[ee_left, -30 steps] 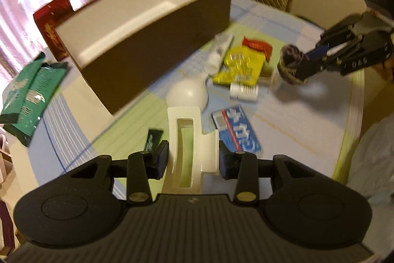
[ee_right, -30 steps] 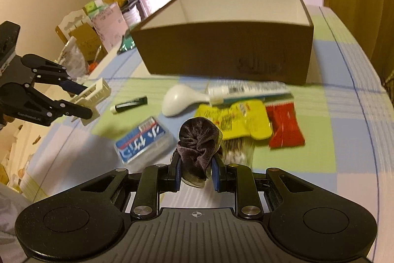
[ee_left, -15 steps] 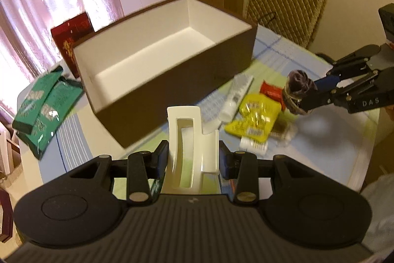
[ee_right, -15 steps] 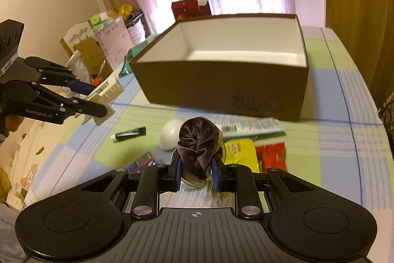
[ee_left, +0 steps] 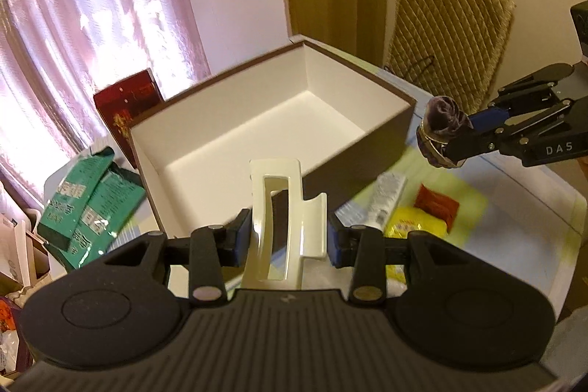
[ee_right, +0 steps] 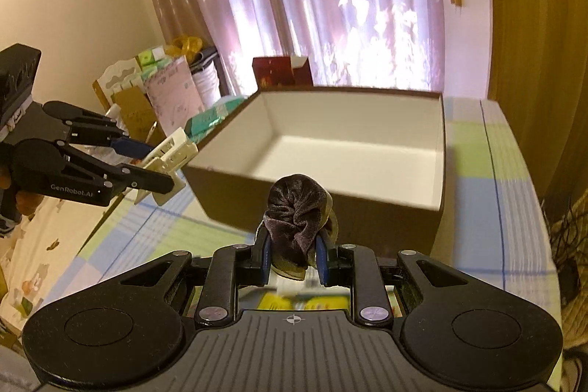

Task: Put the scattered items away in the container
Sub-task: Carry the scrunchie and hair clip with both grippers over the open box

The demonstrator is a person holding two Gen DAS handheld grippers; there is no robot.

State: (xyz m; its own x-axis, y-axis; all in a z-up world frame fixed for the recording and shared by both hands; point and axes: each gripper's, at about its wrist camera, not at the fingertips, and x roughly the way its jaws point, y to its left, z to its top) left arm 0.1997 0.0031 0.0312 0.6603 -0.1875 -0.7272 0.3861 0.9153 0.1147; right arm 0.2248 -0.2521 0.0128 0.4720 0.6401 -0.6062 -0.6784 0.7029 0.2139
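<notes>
A brown box [ee_left: 389, 131] with a white inside stands open on the table; it also fills the middle of the right wrist view [ee_right: 439, 149]. My left gripper [ee_left: 288, 237] is shut on a cream hair claw clip [ee_left: 283, 208], held in the air just short of the box's near wall. My right gripper [ee_right: 294, 254] is shut on a dark velvet scrunchie [ee_right: 297, 212], also raised in front of the box. The left wrist view has that scrunchie [ee_left: 443, 123] hanging beside the box's right corner. The clip [ee_right: 172, 149] hovers by the box's left corner.
On the checked tablecloth right of the box lie a white tube [ee_left: 386, 197], a red packet [ee_left: 437, 204] and a yellow packet [ee_left: 415, 226]. Green packets [ee_left: 84, 204] and a red carton [ee_left: 128, 109] sit left of the box. A padded chair back [ee_left: 448, 35] stands behind the table.
Both grippers have risen and come closer to the box, each still holding its item. The box's inside now shows fully and the items on the table have dropped low in view.
</notes>
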